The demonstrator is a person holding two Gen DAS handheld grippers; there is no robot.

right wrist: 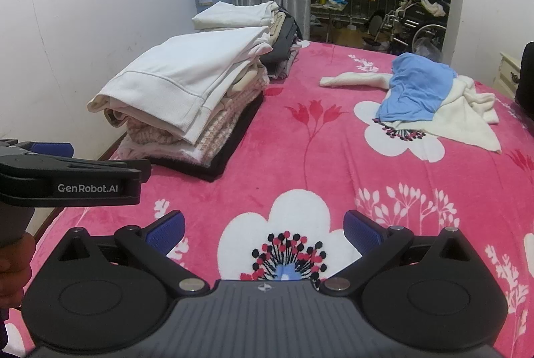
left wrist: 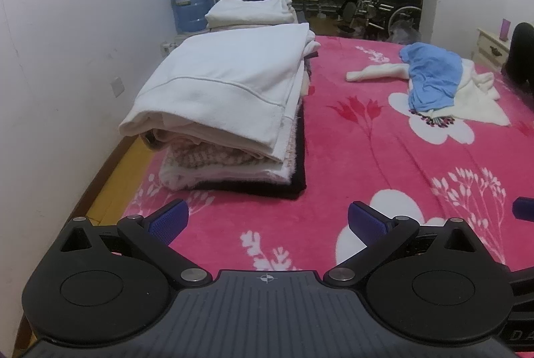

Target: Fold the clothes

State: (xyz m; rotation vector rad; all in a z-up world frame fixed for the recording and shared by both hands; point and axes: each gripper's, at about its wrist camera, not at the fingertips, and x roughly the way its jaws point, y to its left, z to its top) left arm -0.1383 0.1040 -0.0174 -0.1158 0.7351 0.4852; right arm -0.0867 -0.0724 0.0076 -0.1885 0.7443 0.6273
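On far right of pink blanket (right wrist: 300, 151), blue shirt (right wrist: 414, 91) lies crumpled atop cream garment (right wrist: 467, 121), unfolded. Folded stack (right wrist: 173, 97) sits left, near wall. Left gripper (left wrist: 267, 221) & right gripper (right wrist: 263, 229): both wide, empty. Recommended: grab blue shirt by shoulders, spread flat w/o disturbing stack.

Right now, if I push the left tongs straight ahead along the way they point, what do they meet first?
Probably the near edge of the folded stack. The left tongs are open and empty over bare pink blanket. The stack sits slightly left of centre, so they might skim past its right side; depth is unclear.
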